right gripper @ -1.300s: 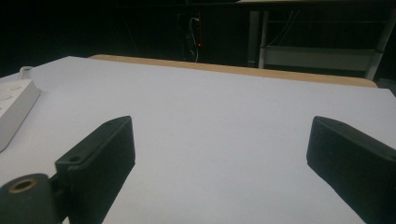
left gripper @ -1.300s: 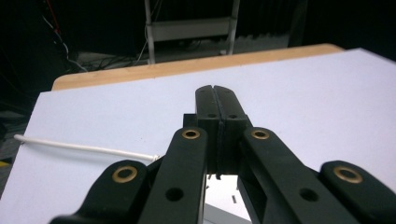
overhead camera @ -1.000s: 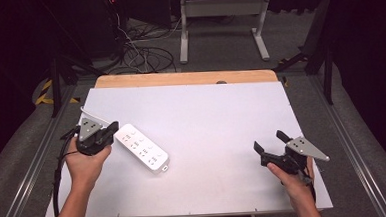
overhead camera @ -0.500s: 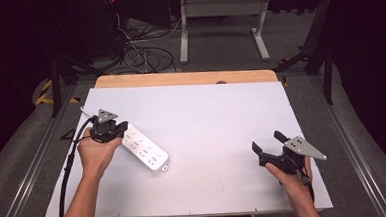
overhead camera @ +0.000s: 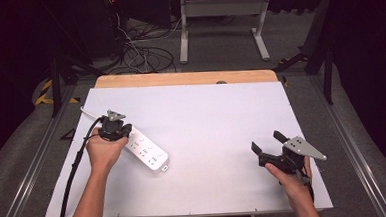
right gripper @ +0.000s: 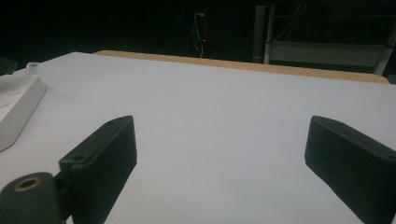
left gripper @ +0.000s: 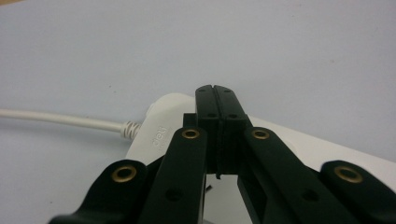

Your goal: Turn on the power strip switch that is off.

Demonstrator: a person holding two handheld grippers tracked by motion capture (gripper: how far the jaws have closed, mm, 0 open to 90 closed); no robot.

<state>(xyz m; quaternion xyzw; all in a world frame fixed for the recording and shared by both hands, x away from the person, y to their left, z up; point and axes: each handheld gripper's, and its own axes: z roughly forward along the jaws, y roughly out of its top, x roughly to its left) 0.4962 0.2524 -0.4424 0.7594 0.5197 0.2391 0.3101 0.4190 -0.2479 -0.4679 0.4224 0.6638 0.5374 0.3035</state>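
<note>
A white power strip [overhead camera: 148,153] lies slantwise on the left of the white table [overhead camera: 216,107], and its white cord [left gripper: 60,119] runs off to the left. My left gripper [overhead camera: 115,129] is over the cord end of the strip. In the left gripper view its jaws are shut against each other [left gripper: 216,93] just above the power strip [left gripper: 163,123], with nothing between them. My right gripper [overhead camera: 267,140] is held low over the table's front right, open and holding nothing [right gripper: 224,140]. One end of the power strip [right gripper: 16,105] shows far to its left.
A wooden strip [overhead camera: 179,79] borders the table's far edge. Behind it are a metal stand [overhead camera: 221,17] and loose cables [overhead camera: 143,51] on the floor. The left gripper's black cable [overhead camera: 72,180] trails toward the front edge.
My left gripper has moved to the right and a little forward, from beside the power strip to over its cord end. The right gripper has stayed almost still and open.
</note>
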